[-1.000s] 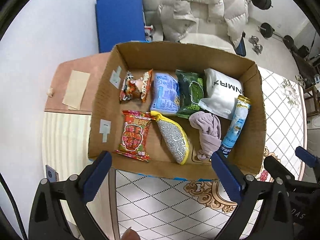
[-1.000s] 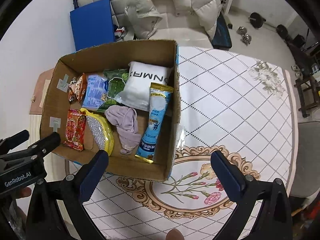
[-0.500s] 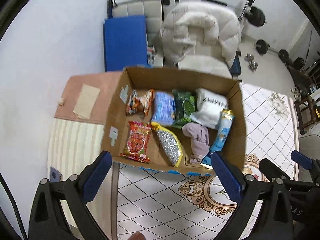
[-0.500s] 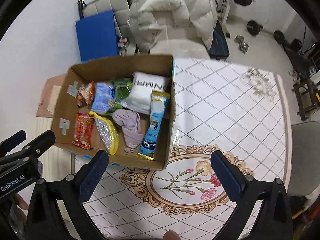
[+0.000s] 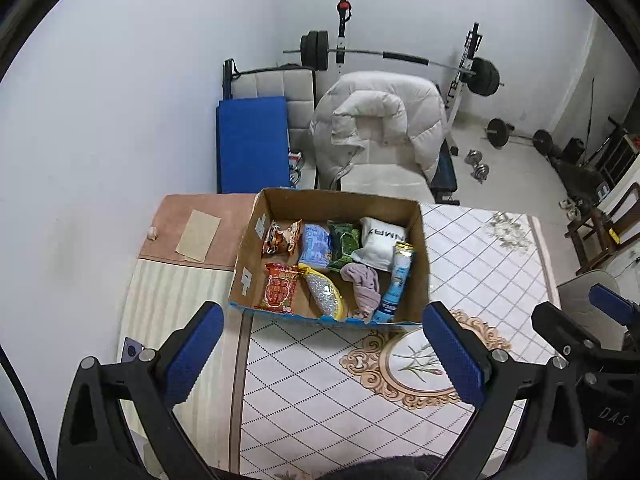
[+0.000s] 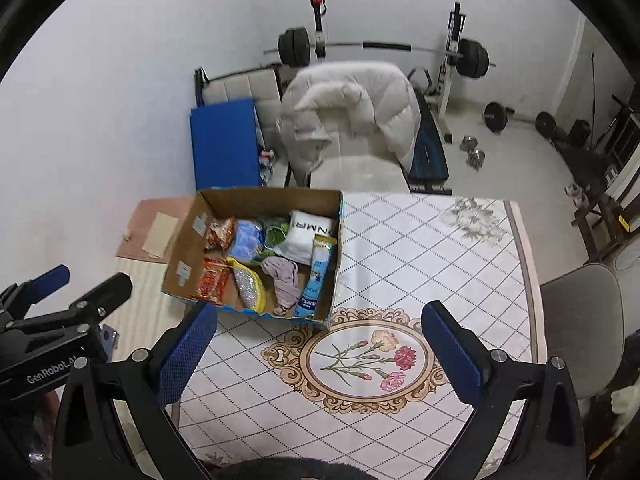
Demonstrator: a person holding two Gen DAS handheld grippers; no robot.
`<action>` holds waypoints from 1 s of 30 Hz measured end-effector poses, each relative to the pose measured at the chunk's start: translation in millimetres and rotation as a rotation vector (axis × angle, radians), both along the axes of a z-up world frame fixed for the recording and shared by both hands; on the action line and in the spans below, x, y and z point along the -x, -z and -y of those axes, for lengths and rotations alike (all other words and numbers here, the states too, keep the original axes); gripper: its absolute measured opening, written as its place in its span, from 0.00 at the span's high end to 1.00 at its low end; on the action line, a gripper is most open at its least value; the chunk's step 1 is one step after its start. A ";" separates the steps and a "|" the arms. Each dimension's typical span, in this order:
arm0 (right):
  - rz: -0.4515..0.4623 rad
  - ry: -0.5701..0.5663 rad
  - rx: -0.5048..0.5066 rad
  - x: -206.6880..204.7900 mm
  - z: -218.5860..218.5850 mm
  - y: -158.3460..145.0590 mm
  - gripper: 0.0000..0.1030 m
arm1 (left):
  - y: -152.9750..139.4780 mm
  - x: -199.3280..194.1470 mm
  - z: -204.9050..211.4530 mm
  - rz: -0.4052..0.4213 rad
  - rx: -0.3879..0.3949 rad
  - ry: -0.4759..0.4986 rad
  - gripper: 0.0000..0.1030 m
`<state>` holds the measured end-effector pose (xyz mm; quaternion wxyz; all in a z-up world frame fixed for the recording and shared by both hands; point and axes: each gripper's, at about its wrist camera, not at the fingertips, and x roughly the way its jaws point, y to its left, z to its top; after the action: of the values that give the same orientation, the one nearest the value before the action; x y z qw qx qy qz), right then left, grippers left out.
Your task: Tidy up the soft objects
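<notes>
A cardboard box point(image 5: 420, 240) point(image 6: 336, 280) sits at the far left of the patterned tablecloth point(image 6: 420, 272). Inside lie a red snack pack point(image 5: 278, 290), a yellow-edged silver pouch point(image 5: 326, 296), a mauve cloth point(image 5: 364, 286) point(image 6: 286, 280), a blue tube pack point(image 5: 396, 282), a white bag point(image 5: 380, 240), a green pack point(image 5: 342, 242) and a pale blue pack point(image 5: 316, 242). My left gripper point(image 5: 324, 356) hovers open, high above and in front of the box. My right gripper point(image 6: 318, 354) is open too, above the flower medallion point(image 6: 366, 360), holding nothing.
A chair draped with a white puffy jacket point(image 5: 380, 128) stands behind the table. A blue mat point(image 5: 252, 144), a barbell rack point(image 5: 396, 60) and dumbbells point(image 5: 478, 164) are beyond. A grey chair point(image 6: 584, 320) stands at the right. A pink board point(image 5: 188, 228) lies left of the box.
Both grippers have pulled up and back from the box, which now looks smaller and farther. Both stay open. The box's contents have not moved.
</notes>
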<state>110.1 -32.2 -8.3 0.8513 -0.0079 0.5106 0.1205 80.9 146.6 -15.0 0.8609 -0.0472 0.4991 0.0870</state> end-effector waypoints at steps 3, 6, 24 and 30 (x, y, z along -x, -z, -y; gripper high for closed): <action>0.030 -0.009 -0.003 15.2 2.3 -19.1 0.00 | -16.1 13.0 4.2 0.028 -0.014 -0.001 0.01; 0.050 -0.023 -0.006 28.4 2.4 -33.4 0.00 | -27.9 23.8 8.2 0.045 -0.024 0.006 0.01; 0.120 0.018 0.072 47.4 12.6 -54.8 0.00 | -36.5 40.9 5.0 0.092 -0.054 -0.034 0.00; 0.128 0.031 0.083 46.4 13.2 -58.8 0.00 | -37.7 42.2 3.9 0.096 -0.047 -0.038 0.00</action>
<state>63.7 -45.5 50.5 0.8830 -0.0428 0.4596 0.0853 38.6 142.7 22.7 0.8828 -0.0405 0.4542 0.1128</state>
